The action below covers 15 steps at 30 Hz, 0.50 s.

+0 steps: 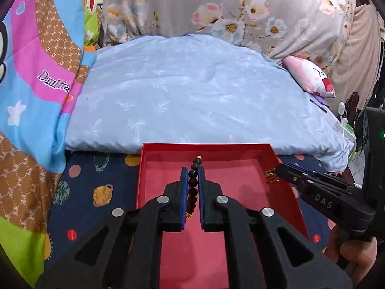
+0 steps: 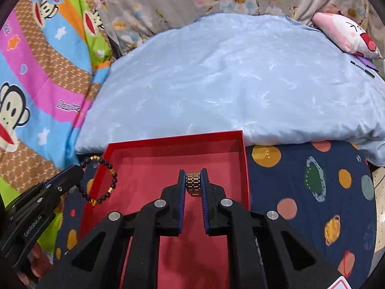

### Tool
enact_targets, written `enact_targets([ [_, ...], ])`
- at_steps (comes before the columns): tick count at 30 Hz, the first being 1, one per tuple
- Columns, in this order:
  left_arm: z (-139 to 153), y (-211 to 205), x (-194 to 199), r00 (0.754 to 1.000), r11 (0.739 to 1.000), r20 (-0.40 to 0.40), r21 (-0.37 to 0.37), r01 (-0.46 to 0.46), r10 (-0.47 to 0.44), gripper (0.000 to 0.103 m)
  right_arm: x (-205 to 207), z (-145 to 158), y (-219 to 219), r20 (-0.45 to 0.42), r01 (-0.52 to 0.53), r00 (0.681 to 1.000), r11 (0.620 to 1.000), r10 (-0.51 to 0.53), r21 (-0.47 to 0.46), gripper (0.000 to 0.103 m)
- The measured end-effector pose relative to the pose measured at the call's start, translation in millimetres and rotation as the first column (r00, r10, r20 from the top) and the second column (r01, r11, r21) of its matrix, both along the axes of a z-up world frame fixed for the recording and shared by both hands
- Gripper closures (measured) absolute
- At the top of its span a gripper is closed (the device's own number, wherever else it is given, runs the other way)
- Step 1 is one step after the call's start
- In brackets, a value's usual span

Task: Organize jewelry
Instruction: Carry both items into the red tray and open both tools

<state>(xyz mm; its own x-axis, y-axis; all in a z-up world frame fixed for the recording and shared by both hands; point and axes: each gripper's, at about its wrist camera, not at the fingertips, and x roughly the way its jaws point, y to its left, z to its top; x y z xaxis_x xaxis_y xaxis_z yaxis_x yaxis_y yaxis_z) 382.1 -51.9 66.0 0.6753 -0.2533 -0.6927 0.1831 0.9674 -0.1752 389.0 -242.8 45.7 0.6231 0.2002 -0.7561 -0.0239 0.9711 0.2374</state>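
Beaded bracelet (image 1: 193, 187) pinched in left gripper (image 1: 193, 171) over red box (image 1: 284, 190) | gold bracelet (image 2: 194, 183) pinched in right gripper (image 2: 193, 172) above box floor | blue pillow (image 1: 192, 91) touches far wall

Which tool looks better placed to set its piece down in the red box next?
Probably right. The right tool holds the gold bracelet low over the red box floor. The left tool's black bead bracelet hangs over the box's left wall, partly outside.
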Motion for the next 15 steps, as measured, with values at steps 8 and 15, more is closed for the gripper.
enact_targets([
  [8,-27.7,7.8,29.2,0.998,0.999,-0.038,0.000,-0.046,0.046,0.078,22.2,-18.0,-4.6,-0.018,0.011,1.000,0.999,-0.012,-0.046,0.075],
  [15,-4.2,24.4,-4.6,0.995,0.994,0.032,0.036,-0.099,0.098,0.044,-29.3,21.0,-12.7,0.087,0.058,0.995,0.995,-0.051,-0.085,0.055],
])
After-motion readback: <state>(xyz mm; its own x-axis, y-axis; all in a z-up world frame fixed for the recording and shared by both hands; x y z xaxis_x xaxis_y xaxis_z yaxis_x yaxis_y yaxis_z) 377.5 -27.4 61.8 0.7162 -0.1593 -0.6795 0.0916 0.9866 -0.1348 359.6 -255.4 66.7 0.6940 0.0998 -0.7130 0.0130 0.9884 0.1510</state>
